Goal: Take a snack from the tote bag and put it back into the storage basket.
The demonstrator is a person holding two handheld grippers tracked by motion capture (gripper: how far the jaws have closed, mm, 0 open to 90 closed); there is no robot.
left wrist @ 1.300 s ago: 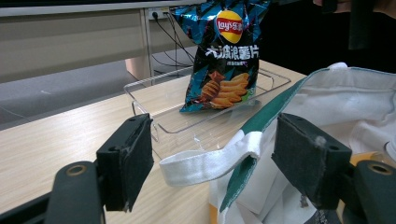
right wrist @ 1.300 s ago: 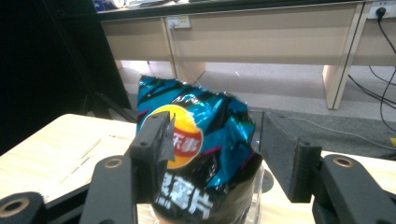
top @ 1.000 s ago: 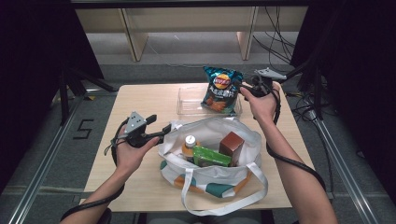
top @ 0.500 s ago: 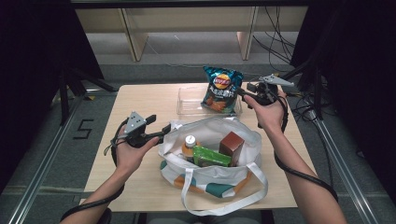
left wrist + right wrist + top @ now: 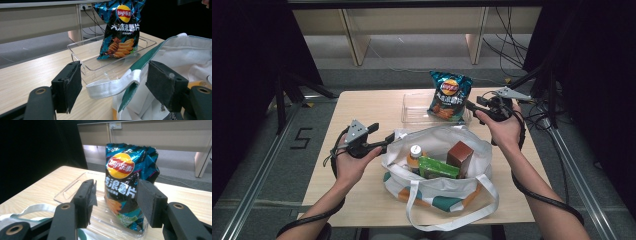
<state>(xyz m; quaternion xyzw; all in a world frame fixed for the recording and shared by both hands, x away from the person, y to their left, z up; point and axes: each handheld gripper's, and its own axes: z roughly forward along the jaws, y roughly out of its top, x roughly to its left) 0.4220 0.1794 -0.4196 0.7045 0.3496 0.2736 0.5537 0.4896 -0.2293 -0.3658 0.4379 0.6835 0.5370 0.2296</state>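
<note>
A teal chip bag (image 5: 448, 95) stands upright in a clear plastic tray (image 5: 414, 109) at the back of the table. My right gripper (image 5: 471, 107) is just right of the chip bag, pointing at it. In the right gripper view the jaws (image 5: 116, 197) are open and the bag (image 5: 127, 175) stands beyond them, unheld. A white tote bag (image 5: 437, 145) holds a bottle (image 5: 414, 152), a green box (image 5: 438, 168) and a brown box (image 5: 460, 156). My left gripper (image 5: 387, 142) is at the tote's left rim. It (image 5: 113, 85) is open, with the white handle strap (image 5: 110, 86) lying loose between the pads.
The wooden table (image 5: 362, 107) has bare room left of the tray and at the front left. The tote's long straps (image 5: 447, 220) hang near the front edge. Cables (image 5: 542, 107) lie off the right side. Desk legs stand behind the table.
My right gripper has drawn back to the right, away from the chip bag, which stays standing in the tray. My left gripper has kept still at the tote's rim.
</note>
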